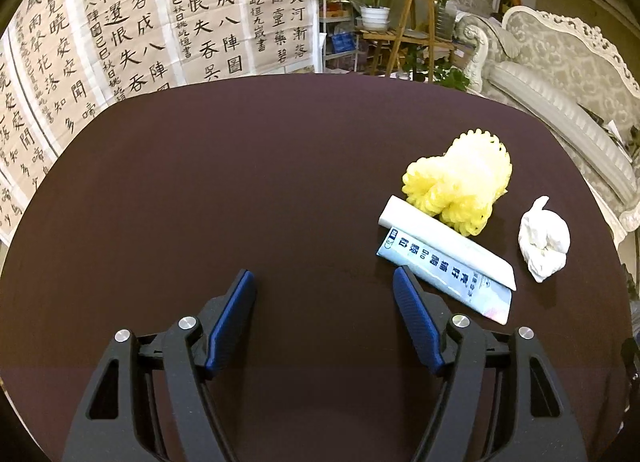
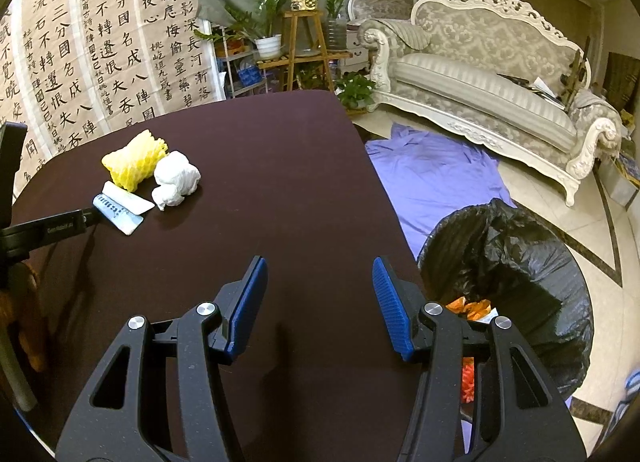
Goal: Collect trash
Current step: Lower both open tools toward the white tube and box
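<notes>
A yellow foam fruit net, a flattened white and blue carton and a crumpled white tissue lie together on the dark table. My left gripper is open and empty, its right fingertip close to the carton's near edge. My right gripper is open and empty above the table's right edge. A bin lined with a black bag stands on the floor to the right, with orange trash inside.
A purple cloth lies on the floor beyond the bin. A cream sofa stands behind it. Calligraphy sheets hang past the table's far edge, beside plants on a wooden stand. The left gripper's body shows at the right wrist view's left edge.
</notes>
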Available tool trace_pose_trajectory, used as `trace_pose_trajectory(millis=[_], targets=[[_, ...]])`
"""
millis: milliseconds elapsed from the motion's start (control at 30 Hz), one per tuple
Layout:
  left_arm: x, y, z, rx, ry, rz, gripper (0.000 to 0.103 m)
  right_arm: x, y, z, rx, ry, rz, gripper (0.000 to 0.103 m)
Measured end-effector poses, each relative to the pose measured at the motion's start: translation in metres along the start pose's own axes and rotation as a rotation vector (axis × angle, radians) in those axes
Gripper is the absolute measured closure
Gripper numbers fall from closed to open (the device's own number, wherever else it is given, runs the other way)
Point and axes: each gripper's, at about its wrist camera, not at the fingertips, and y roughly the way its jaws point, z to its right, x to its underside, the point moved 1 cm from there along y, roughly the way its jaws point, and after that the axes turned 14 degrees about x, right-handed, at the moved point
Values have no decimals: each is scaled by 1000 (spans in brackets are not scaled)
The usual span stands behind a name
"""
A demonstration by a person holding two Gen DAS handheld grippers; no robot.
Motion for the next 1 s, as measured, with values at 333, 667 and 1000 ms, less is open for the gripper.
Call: trace_pose_trajectory(millis=[333,667,1000], targets=[[2,-6,25,50,0,10,33,2,0,1,-23,8,2,49],[-18,24,48,-8,32,10,32,2,2,-2,-32,12,-6,49],[-3,12,32,40,46,-10,30,2,3,-3,-30,5,-13,49]])
